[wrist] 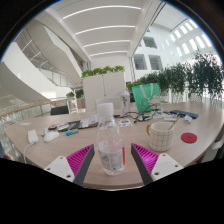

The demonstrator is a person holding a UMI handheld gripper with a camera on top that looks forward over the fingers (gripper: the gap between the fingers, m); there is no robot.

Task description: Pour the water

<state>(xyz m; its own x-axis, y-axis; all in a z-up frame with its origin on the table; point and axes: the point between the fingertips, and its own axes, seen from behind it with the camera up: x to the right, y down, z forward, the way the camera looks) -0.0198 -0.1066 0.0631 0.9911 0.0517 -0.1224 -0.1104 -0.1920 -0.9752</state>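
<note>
The tongs (110, 160) reach forward over a pale wooden tabletop (40, 150), their magenta pads (76, 160) facing inward on either side of a clear plastic water bottle (109, 140). The bottle stands upright between the two fingers, its white cap (106, 106) on top and a label around its middle; both pads lie tight against its sides, so the tongs appear clamped on it. Whether its base rests on the tabletop or is lifted off it cannot be told, since the lower end is hidden between the fingers. Just to the right of the bottle, beyond the right finger, stands a clear glass cup (161, 135), upright and apart from the bottle. A small red round lid or coaster (189, 137) lies flat on the tabletop further right. Behind the cup sits a green basket-like object (146, 97), and scattered small items, among them something dark (32, 136), lie along the far left of the tabletop. Beyond the tabletop stand white planters with green plants (103, 72) in a bright, high-ceilinged hall.
</note>
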